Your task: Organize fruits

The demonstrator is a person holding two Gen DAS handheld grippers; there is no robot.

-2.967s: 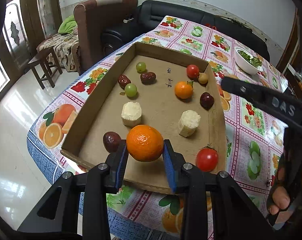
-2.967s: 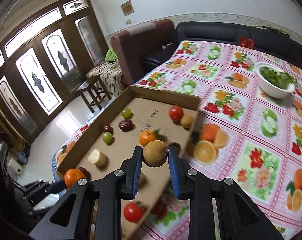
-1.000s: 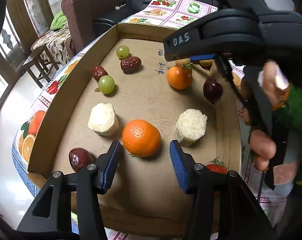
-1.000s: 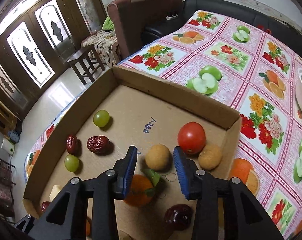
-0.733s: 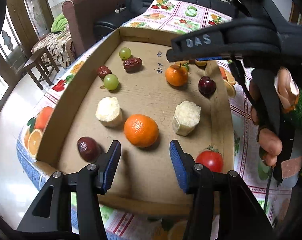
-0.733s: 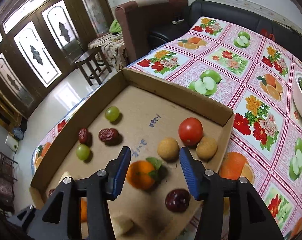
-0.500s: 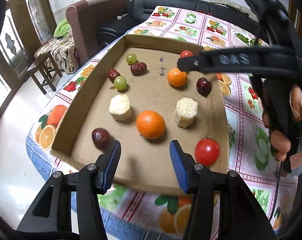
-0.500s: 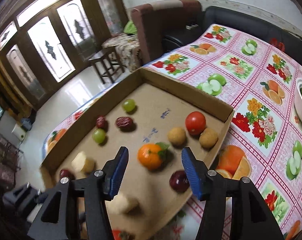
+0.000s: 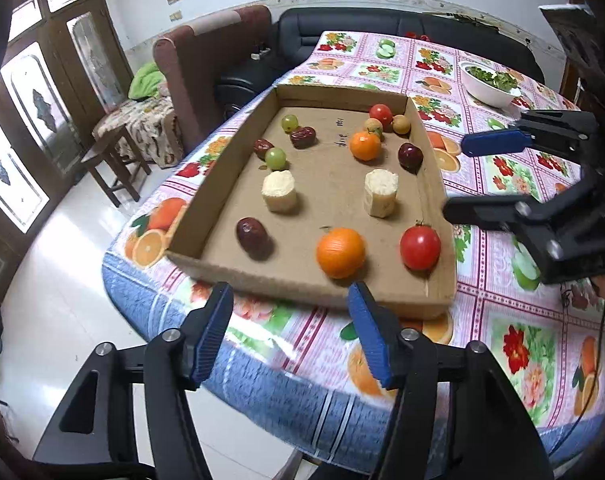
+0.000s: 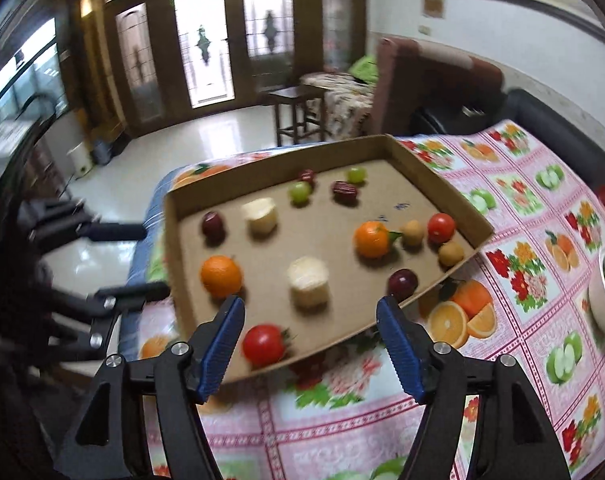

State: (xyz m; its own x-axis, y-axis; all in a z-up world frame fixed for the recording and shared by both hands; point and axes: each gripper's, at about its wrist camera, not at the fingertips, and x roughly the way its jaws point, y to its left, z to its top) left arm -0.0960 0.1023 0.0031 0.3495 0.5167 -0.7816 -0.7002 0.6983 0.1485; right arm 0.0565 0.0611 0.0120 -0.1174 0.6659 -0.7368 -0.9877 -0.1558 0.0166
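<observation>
A shallow cardboard tray (image 9: 190,216) (image 10: 170,216) on the table holds the fruits. An orange (image 9: 340,252) (image 10: 220,276) and a tomato (image 9: 420,247) (image 10: 263,345) lie near its front edge. Farther in are two banana pieces (image 9: 380,198), a second orange (image 9: 365,145), dark plums, red dates, green grapes, a far tomato and two small brown fruits (image 10: 412,233). My left gripper (image 9: 290,332) is open and empty, off the tray's front edge. My right gripper (image 10: 310,340) is open and empty, above the tray's side; it also shows in the left wrist view (image 9: 468,178).
The table has a fruit-print cloth (image 9: 522,344). A white bowl of greens (image 9: 488,84) stands at the far right. A black sofa (image 9: 382,28), a brown armchair (image 9: 206,60) and a wooden stool (image 10: 298,114) stand beyond the table.
Both grippers let go of their fruit, the orange and a small brown fruit, inside the tray. Both have since pulled back, open, out past the tray's edges.
</observation>
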